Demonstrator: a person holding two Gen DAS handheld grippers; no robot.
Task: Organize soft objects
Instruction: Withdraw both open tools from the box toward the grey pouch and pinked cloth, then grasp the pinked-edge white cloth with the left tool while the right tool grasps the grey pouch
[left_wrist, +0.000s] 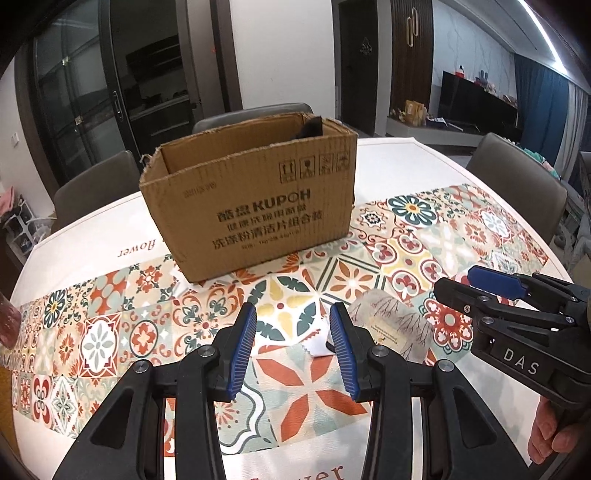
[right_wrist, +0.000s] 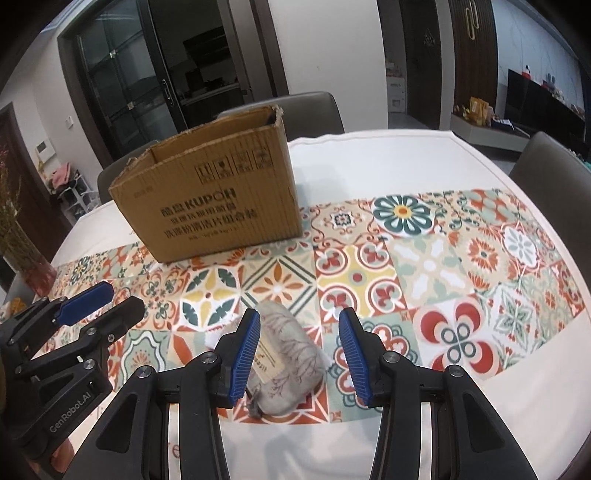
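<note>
1. Right gripper (right_wrist: 298, 352) was seen lower centre, jaws wide, empty.
2. Grey soft pouch (right_wrist: 286, 363) lay between them, nearer the left finger, long axis pointing away.
3. Left gripper (left_wrist: 293, 350), wide and empty, sat farther; box (right_wrist: 207, 192) upper left.

boxes: 1 (left_wrist: 251, 206) | grey pouches: 1 (right_wrist: 288, 354) | grippers: 2 (left_wrist: 293, 347) (right_wrist: 299, 350) | chairs: 3 (left_wrist: 517, 184)

You are looking at a table (right_wrist: 369, 155) wearing a tile-patterned cloth (right_wrist: 443, 258); a cardboard box (right_wrist: 210, 199) is sitting toward its far edge, a grey pouch (right_wrist: 291, 354) nearer.
</note>
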